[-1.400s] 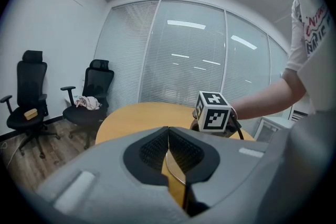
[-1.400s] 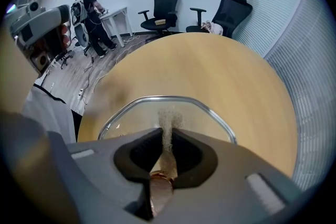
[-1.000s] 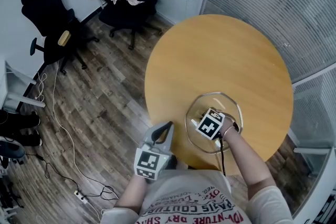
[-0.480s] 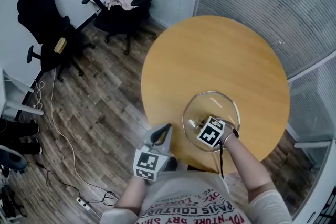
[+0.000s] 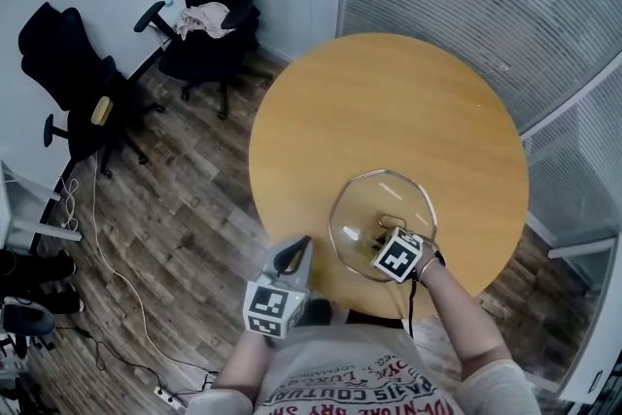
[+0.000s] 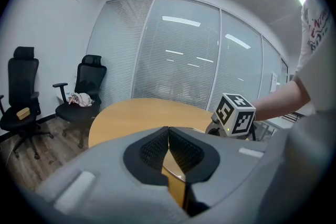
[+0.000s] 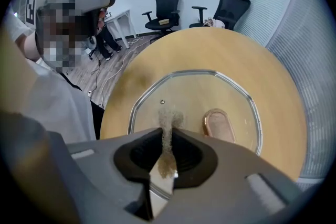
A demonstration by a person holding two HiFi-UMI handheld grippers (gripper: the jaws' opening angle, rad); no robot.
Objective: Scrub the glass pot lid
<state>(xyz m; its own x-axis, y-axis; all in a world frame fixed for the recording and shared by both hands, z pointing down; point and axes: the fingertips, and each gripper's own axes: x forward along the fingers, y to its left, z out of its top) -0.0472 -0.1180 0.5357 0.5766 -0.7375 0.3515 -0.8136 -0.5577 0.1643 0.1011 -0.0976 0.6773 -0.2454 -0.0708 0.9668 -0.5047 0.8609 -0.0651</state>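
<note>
**Scouring pad over the glass lid, left side idle**

The glass lid (image 5: 362,201) lies flat on the round wooden bench (image 5: 389,102), in the lower middle of the head view and close to the bench's near edge. Its oval handle (image 5: 392,222) sits at the centre of the glass.

The right hand-held gripper (image 5: 387,250) is over the near part of the lid, its marker cube facing up. In the right gripper view its jaws are clamped on a thin brownish scouring pad (image 7: 167,136). The pad sticks out past the jaw tips over the glass, just left of the handle (whether it actually presses on the glass cannot be told).

The left hand-held gripper (image 5: 302,246) is at the lower left of the lid, off the bench edge and above the wooden floor (image 5: 175,209). It is apart from the lid. In the left gripper view its jaws are closed together with nothing between them, and the right gripper's cube shows at the right of that frame.

Two black office chairs (image 5: 68,53) stand at the upper left of the head view, one with a pale cloth (image 5: 202,17) on its seat.
</note>
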